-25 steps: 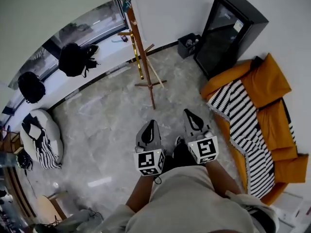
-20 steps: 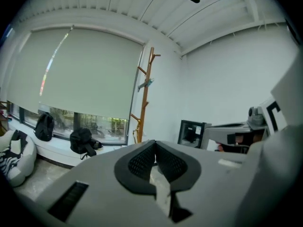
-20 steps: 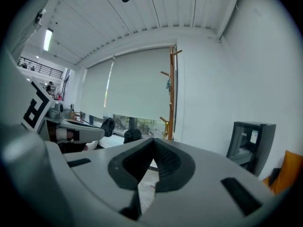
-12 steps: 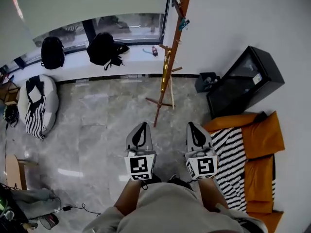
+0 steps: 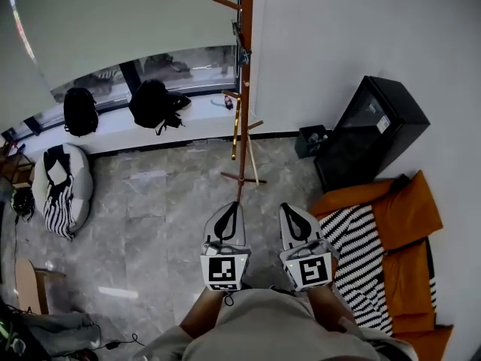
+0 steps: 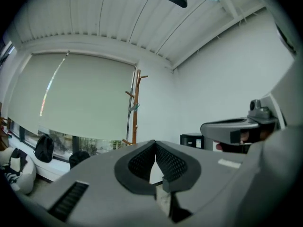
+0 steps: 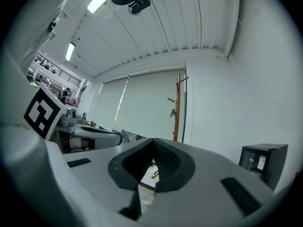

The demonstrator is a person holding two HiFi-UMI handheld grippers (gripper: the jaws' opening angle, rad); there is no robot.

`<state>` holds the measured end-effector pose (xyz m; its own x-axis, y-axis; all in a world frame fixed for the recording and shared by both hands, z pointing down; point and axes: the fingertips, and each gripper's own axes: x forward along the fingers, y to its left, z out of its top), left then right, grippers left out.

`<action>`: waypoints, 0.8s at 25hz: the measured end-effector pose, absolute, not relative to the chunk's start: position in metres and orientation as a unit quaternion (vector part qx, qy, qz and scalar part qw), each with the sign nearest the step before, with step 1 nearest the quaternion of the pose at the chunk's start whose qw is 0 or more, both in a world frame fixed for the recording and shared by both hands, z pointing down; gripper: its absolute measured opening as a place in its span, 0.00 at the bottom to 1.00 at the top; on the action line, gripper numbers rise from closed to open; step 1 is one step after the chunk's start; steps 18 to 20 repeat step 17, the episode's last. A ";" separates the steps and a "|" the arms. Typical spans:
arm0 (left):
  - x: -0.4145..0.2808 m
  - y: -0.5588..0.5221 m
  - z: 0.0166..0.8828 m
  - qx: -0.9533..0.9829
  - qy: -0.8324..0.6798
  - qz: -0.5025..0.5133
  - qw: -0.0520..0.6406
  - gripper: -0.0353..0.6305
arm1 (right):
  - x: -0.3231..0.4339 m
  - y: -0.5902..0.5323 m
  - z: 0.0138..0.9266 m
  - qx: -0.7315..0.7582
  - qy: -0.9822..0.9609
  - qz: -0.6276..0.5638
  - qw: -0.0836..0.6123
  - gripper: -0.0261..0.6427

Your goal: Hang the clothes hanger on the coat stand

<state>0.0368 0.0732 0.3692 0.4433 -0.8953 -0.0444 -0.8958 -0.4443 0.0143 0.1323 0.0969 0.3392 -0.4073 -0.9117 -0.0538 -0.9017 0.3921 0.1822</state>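
The wooden coat stand (image 5: 243, 89) rises straight ahead of me by the white wall, its feet on the grey floor. A yellow-gold bar (image 5: 235, 130) hangs at a lower peg, and something small and teal (image 5: 239, 37) is clipped higher up. I cannot tell whether either is the hanger. My left gripper (image 5: 228, 210) and right gripper (image 5: 290, 209) are side by side, short of the stand's feet. Both are shut with nothing between the jaws. The stand (image 6: 135, 105) also shows beyond the shut left gripper (image 6: 155, 143), and the stand (image 7: 178, 108) beyond the shut right gripper (image 7: 154, 141).
A black cabinet (image 5: 373, 130) and a small black bin (image 5: 311, 140) stand right of the stand. An orange sofa (image 5: 409, 216) with a striped blanket (image 5: 361, 258) lies at the right. Two black backpacks (image 5: 154, 104) sit on the window sill, with a beanbag (image 5: 62, 190) at the left.
The view has swung round, so the coat stand now stands upright in the middle, straight ahead of both grippers. Both grippers stayed shut, side by side.
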 end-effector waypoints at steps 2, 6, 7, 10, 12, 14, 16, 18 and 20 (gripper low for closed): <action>0.046 0.076 0.368 -0.852 0.522 0.021 0.008 0.07 | 0.135 0.101 0.337 0.541 -0.836 -0.091 0.026 0.05; 0.048 0.080 0.367 -0.851 0.524 0.017 0.008 0.07 | 0.136 0.103 0.337 0.535 -0.840 -0.093 0.026 0.05; 0.048 0.082 0.368 -0.850 0.527 0.016 0.008 0.07 | 0.138 0.103 0.338 0.533 -0.840 -0.093 0.022 0.05; 0.051 0.083 0.371 -0.847 0.531 0.015 0.002 0.07 | 0.143 0.101 0.339 0.529 -0.843 -0.095 0.017 0.05; 0.051 0.084 0.374 -0.847 0.532 0.014 -0.003 0.07 | 0.142 0.100 0.341 0.525 -0.845 -0.095 0.019 0.05; 0.051 0.085 0.377 -0.847 0.531 0.009 -0.004 0.07 | 0.139 0.100 0.344 0.521 -0.848 -0.092 0.022 0.05; 0.050 0.086 0.380 -0.848 0.530 0.004 -0.004 0.07 | 0.135 0.101 0.346 0.518 -0.850 -0.089 0.023 0.05; 0.050 0.086 0.381 -0.849 0.529 0.002 -0.004 0.07 | 0.133 0.101 0.347 0.517 -0.851 -0.087 0.024 0.05; 0.050 0.086 0.381 -0.849 0.529 0.002 -0.004 0.07 | 0.133 0.101 0.347 0.517 -0.851 -0.087 0.024 0.05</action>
